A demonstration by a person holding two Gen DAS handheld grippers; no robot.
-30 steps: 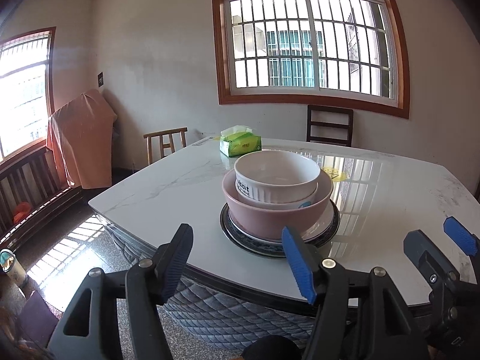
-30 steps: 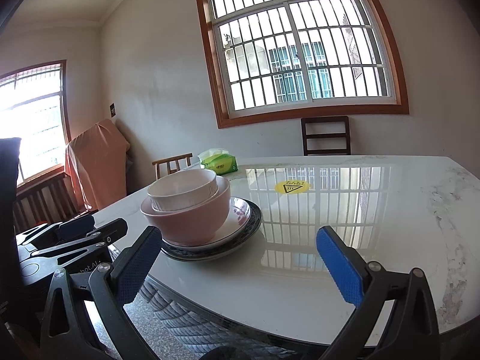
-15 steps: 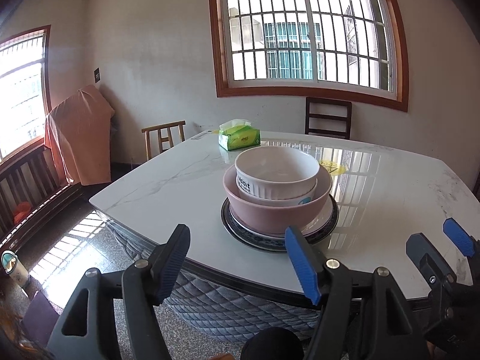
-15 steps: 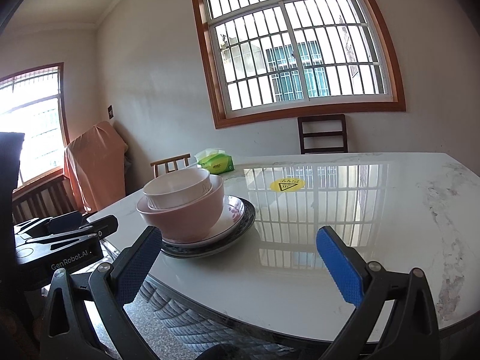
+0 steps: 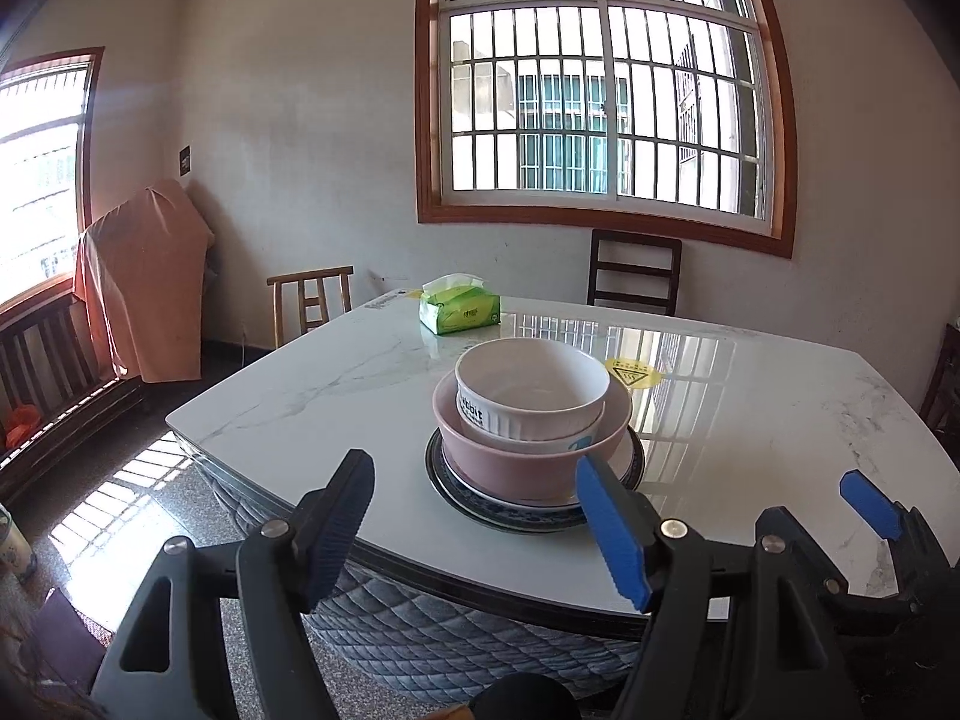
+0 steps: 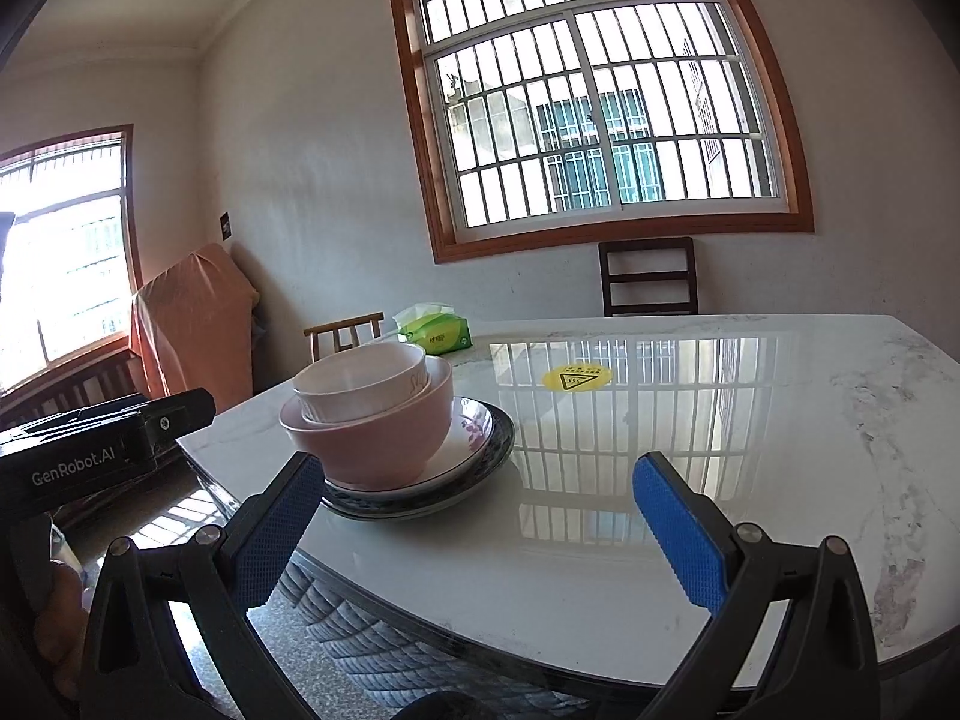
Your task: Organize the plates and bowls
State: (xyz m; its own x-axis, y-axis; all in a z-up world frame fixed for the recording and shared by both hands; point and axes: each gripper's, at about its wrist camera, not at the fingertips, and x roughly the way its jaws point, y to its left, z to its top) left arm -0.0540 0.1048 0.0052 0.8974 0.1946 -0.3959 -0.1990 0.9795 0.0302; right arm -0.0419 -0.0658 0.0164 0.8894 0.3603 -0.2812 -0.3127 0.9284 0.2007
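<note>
The left gripper [image 5: 474,516] stands wide apart with nothing between its pads; its jaws have just been opening. It hangs short of the table [image 5: 288,408] edge, and since the earlier frame the stack sits lower and farther off in its view. The right gripper [image 6: 474,531] is also spread wide and empty, over the near table edge, with the stack just past its left finger.

The stack stands near the table corner: a white bowl [image 5: 531,387] nested in a pink bowl [image 5: 510,468], on a white plate [image 6: 462,438], on a dark-rimmed plate [image 5: 444,492]. That makes two bowls and two plates.

Only the left view shows lettering on the white bowl's side; only the right view shows the white plate's floral print and the left gripper's body with its maker's name.

Beyond lie one tissue pack [image 5: 459,312], one yellow sticker [image 6: 573,379] and two chairs.
</note>
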